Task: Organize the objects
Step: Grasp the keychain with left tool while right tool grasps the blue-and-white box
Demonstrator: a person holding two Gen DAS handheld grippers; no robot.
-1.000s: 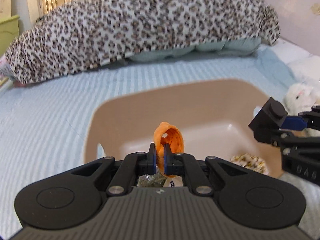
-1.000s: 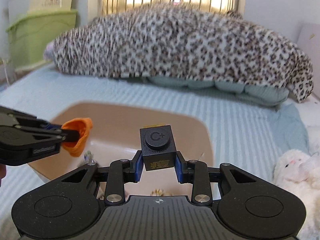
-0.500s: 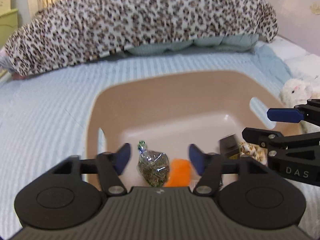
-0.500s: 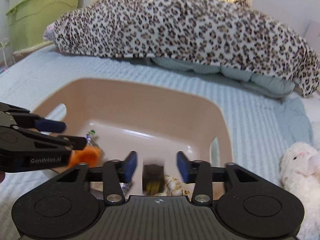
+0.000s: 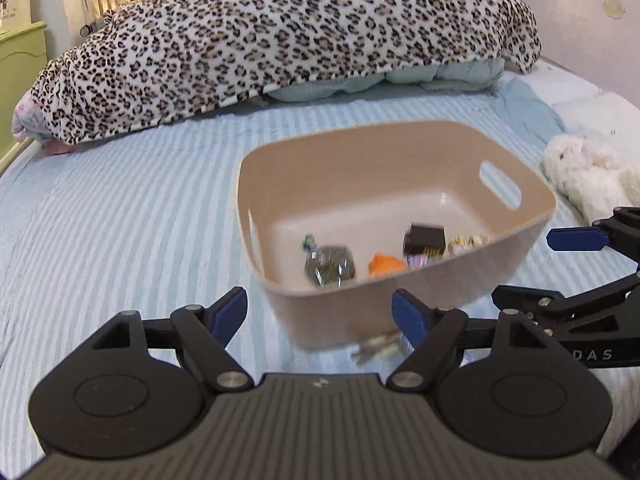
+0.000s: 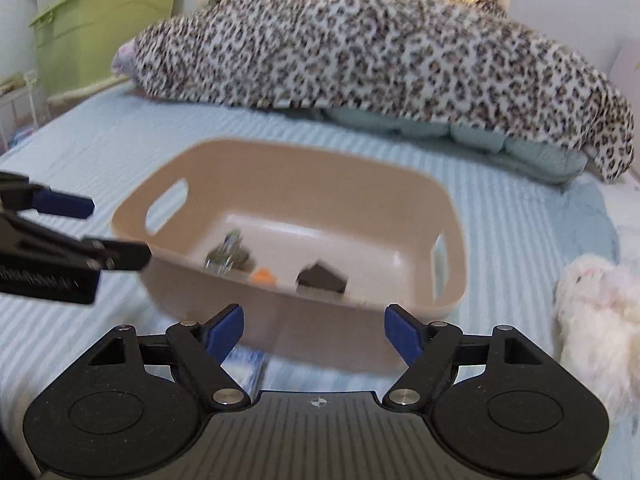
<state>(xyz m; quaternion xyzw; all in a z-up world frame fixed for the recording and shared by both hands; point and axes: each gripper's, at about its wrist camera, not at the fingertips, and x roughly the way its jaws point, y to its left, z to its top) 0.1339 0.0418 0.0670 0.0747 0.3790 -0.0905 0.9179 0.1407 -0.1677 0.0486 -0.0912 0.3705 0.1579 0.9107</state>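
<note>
A beige basket (image 5: 532,224) (image 6: 400,184) stands on the striped bed. Inside lie an orange piece (image 5: 385,265) (image 6: 264,277), a black cube (image 5: 425,239) (image 6: 322,278), a dark green foil packet (image 5: 329,269) (image 6: 228,256) and a small spotted item (image 5: 466,242). My left gripper (image 5: 320,314) is open and empty in front of the basket's near wall. My right gripper (image 6: 314,326) is open and empty, also in front of the basket; it shows at the right of the left wrist view (image 5: 576,268).
A leopard-print blanket (image 5: 280,36) (image 6: 380,52) lies across the far side of the bed. A white plush toy (image 5: 588,172) (image 6: 596,304) lies right of the basket. A green bin (image 6: 100,28) stands at far left. A small wrapped item (image 5: 378,348) lies by the basket's near wall.
Both grippers opened and let go: the orange piece and the black cube dropped into the basket. Both grippers then pulled back from over the basket.
</note>
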